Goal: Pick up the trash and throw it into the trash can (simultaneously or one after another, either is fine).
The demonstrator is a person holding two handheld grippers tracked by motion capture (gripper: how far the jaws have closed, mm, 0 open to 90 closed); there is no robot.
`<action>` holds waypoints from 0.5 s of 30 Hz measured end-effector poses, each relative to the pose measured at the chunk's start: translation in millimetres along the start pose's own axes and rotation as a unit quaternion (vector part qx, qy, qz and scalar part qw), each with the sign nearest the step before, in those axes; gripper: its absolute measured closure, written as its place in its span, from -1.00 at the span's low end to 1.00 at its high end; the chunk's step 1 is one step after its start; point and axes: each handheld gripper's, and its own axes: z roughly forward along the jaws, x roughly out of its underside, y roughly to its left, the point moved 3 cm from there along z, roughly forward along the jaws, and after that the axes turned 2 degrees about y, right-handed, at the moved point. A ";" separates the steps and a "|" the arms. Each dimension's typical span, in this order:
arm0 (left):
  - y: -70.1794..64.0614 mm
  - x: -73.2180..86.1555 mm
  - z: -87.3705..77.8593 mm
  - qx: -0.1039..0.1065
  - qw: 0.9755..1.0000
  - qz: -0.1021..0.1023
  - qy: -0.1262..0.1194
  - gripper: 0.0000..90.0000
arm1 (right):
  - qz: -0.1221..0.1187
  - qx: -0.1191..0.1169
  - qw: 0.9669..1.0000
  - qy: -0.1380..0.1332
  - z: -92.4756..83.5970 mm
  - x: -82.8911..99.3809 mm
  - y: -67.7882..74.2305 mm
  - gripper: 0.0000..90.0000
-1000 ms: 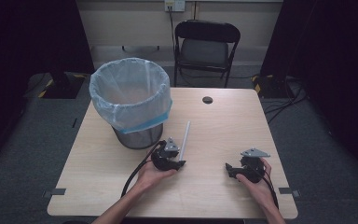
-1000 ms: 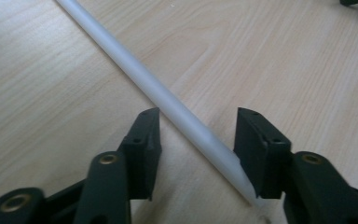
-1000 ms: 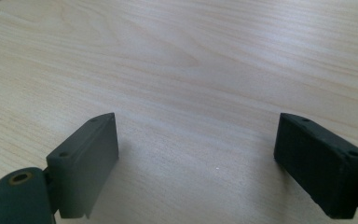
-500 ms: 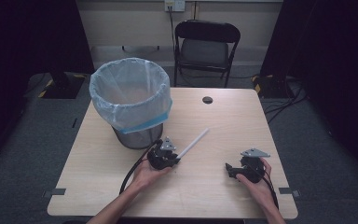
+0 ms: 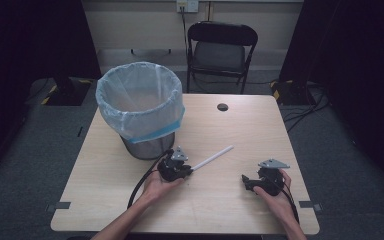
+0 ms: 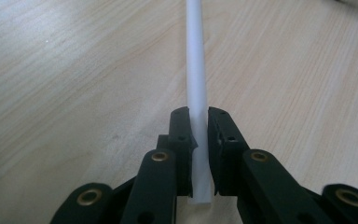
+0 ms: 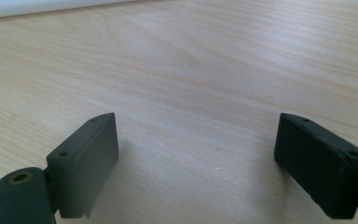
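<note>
Clamping one white tube [image 6: 196, 70] by its near end, the left gripper [image 5: 176, 167] rested on the table [image 5: 240, 130] beside one lined bin [image 5: 140, 107]. The right gripper [image 7: 200, 158] sat well apart, jaws wide, holding nothing. One chair [image 5: 222, 47] stood beyond.

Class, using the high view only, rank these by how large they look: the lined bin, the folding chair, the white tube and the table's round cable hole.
1. Chair and lined bin: look alike, and the chair stands farther off, so unranked.
2. White tube.
3. Cable hole.
</note>
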 end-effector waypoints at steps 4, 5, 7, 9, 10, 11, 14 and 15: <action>0.0 -0.5 1.3 0.013 1.000 -0.005 -0.005 0.80 | 0.000 0.000 1.000 0.000 0.0 0.0 0.0 -0.71; -0.8 -0.6 1.5 0.015 1.000 -0.003 -0.005 0.80 | 0.000 0.000 1.000 0.000 0.1 -0.1 -0.1 -0.71; -3.8 -1.7 1.8 0.016 1.000 0.003 -0.005 0.80 | 0.000 0.000 1.000 0.000 0.0 0.0 0.0 -0.71; -3.9 -3.1 0.5 0.016 1.000 -0.002 -0.008 0.80 | -0.001 0.000 1.000 0.000 0.1 -0.1 -0.2 -0.71; -3.7 -3.4 -0.2 0.018 1.000 -0.004 -0.012 0.80 | -0.001 0.000 1.000 -0.001 0.2 -0.1 -0.3 -0.71; -2.9 -3.5 -1.8 0.018 1.000 0.001 -0.011 0.80 | -0.001 0.000 1.000 -0.001 0.2 -0.2 -0.2 -0.71; -1.8 -5.1 -7.0 0.020 1.000 -0.005 -0.021 0.80 | -0.002 0.000 1.000 -0.001 0.2 -0.2 -0.3 -0.71; -2.2 -6.7 -9.6 0.022 0.999 -0.005 -0.027 0.80 | -0.002 0.001 1.000 -0.001 0.3 -0.2 -0.4 -0.71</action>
